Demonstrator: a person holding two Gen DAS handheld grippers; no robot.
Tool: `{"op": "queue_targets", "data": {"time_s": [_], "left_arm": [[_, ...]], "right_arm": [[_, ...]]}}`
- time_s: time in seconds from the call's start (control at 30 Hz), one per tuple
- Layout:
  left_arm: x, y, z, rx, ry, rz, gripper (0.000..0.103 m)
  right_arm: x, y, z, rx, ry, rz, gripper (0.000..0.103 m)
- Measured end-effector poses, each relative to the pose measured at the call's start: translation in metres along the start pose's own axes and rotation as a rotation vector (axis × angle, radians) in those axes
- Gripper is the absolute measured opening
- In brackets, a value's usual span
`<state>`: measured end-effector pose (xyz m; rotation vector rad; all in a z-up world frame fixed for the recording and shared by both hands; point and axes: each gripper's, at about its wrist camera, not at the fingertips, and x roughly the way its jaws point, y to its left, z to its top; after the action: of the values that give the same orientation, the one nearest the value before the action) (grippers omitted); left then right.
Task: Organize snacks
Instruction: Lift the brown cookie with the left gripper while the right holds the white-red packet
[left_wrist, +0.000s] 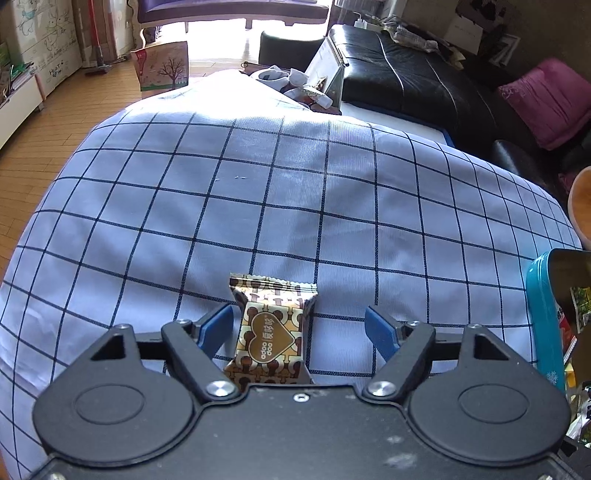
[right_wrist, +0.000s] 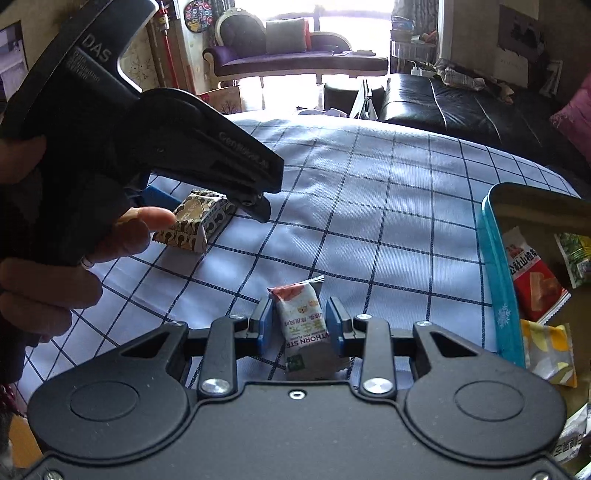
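Lying flat on the checked surface (left_wrist: 280, 192) directly between the left gripper (left_wrist: 301, 323) jaws, a brown-and-gold snack packet (left_wrist: 271, 326), long axis running straight along the pointing line, far crimped end poking out just past the tips. Standing released, those jaws: both blue pads (left_wrist: 218, 326) clear of the wrapper, the near-side pad just beside it, the other well apart, so nothing being squeezed there. Gripping a white hawthorn snack stick (right_wrist: 301, 321) in the right gripper (right_wrist: 299, 323), pads pressing on both flanks, long axis again along the fingers, printed end reaching back toward the camera. Sitting off to the right of both jaws, a teal tin (right_wrist: 500, 291) with several wrappers already inside, its rim closer to the right gripper than to the left. Judging the tin as the likely home for snacks, and the right one nearer. Leaving plenty of bare cloth ahead of both jaws; watching the tin's raised rim on any sideways pass.
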<state>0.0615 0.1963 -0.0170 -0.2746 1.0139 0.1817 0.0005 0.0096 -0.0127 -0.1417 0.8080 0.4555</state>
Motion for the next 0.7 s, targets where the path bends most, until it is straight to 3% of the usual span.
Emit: {"op": "queue_targets", "data": {"time_s": [0.1,0.2,0.23,0.33,0.7], "left_arm": [[-0.001,0.002,0.001,-0.007,-0.001,0.006,0.075],[-0.005,0.004,0.001,-0.013,-0.008,0.052,0.046],[-0.006,0.006,0.002,-0.015,-0.009,0.055,0.035],[-0.009,0.013,0.003,-0.044,-0.01,0.028,0.032],[-0.038,0.005,0.006,-0.083,-0.06,-0.073,0.031]], "right_arm": [[0.0,0.001,-0.001,-0.017,-0.006,-0.004,0.044],[-0.001,0.005,-0.003,-0.037,-0.012,-0.02,0.042],[-0.002,0.006,-0.003,-0.039,-0.016,-0.03,0.037],[-0.005,0.006,-0.005,-0.039,-0.024,-0.035,0.03],[-0.037,-0.03,0.002,0.176,-0.109,0.041,0.027]]}}
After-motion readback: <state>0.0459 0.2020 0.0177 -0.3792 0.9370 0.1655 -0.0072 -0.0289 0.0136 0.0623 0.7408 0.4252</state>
